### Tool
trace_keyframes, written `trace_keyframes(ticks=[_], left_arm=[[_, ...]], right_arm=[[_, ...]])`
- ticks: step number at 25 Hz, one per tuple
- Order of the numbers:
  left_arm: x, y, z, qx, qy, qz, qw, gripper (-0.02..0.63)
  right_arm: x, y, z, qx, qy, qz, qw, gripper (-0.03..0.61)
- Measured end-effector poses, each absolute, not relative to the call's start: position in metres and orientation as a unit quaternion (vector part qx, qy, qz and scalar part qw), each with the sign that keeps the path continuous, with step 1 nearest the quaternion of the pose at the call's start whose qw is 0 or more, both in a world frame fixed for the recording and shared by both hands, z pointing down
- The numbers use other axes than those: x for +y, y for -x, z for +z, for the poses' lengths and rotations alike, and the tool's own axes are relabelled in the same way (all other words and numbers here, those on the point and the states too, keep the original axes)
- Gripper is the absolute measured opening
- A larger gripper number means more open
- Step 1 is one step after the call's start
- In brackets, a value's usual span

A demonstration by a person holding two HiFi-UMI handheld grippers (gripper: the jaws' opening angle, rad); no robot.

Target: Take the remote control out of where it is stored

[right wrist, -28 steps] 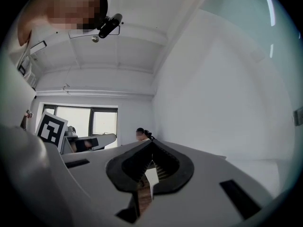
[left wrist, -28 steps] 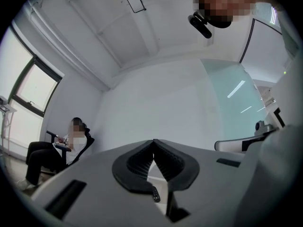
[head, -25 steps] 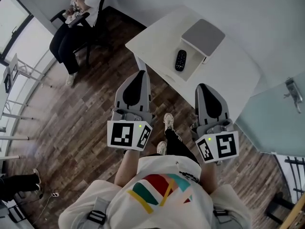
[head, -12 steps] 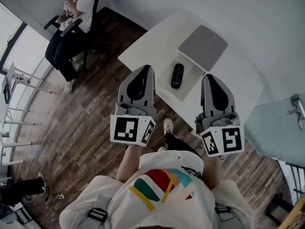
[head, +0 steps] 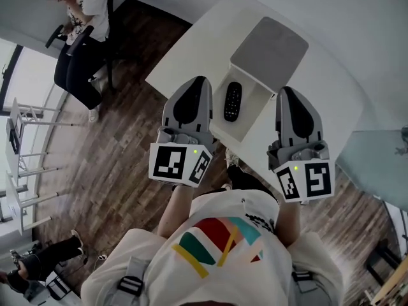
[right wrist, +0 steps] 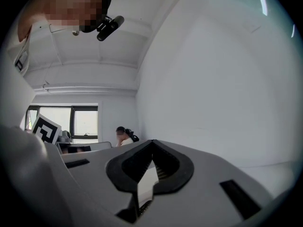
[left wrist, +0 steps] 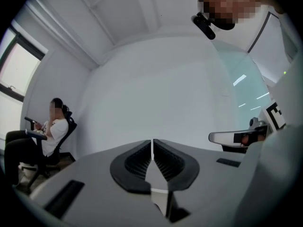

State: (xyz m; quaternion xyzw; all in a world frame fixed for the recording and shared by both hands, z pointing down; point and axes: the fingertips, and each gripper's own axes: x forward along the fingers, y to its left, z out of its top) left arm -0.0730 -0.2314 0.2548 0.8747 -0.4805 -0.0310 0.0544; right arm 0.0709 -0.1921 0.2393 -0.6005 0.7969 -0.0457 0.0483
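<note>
A black remote control (head: 233, 101) lies in an open white drawer (head: 255, 110) that sticks out from the white table (head: 197, 40), under a grey flat pad (head: 269, 46). My left gripper (head: 198, 80) is shut and empty, its tip just left of the drawer and the remote. Just right of the drawer's front corner hangs my right gripper (head: 286, 90), also shut and empty. Both are held in the air above the floor, pointing toward the table. In the left gripper view the closed jaws (left wrist: 152, 145) face a bare wall; the right gripper view shows its closed jaws (right wrist: 152, 145) likewise.
A person (head: 80, 24) sits on a chair at the far left, beyond the table's corner. Dark wooden floor (head: 115, 139) lies below. A frosted glass panel (head: 382, 164) stands at the right. Metal racks (head: 25, 145) line the window side at left.
Both grippers have moved forward toward the table; the drawer with the remote now lies between their tips. Their jaws stayed shut.
</note>
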Motion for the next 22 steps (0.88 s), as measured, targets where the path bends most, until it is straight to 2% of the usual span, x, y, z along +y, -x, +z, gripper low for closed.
trace_keyframes(ticks=[7,16,22], left_arm=[[-0.271,0.049,0.275,-0.485,-0.872,0.013,0.061,0.008],[-0.286,0.039,0.300,-0.459,-0.884,0.022,0.082,0.008],[-0.288,0.013,0.339,-0.415,-0.899,0.071,0.118,0.007]], right_arm=[[-0.229,-0.093,0.263,0.794,0.600,-0.084,0.052,0.002],[-0.256,-0.086,0.292,0.801,0.584,-0.122,0.050,0.002],[-0.268,-0.093,0.298,0.794,0.588,-0.143,0.056,0.002]])
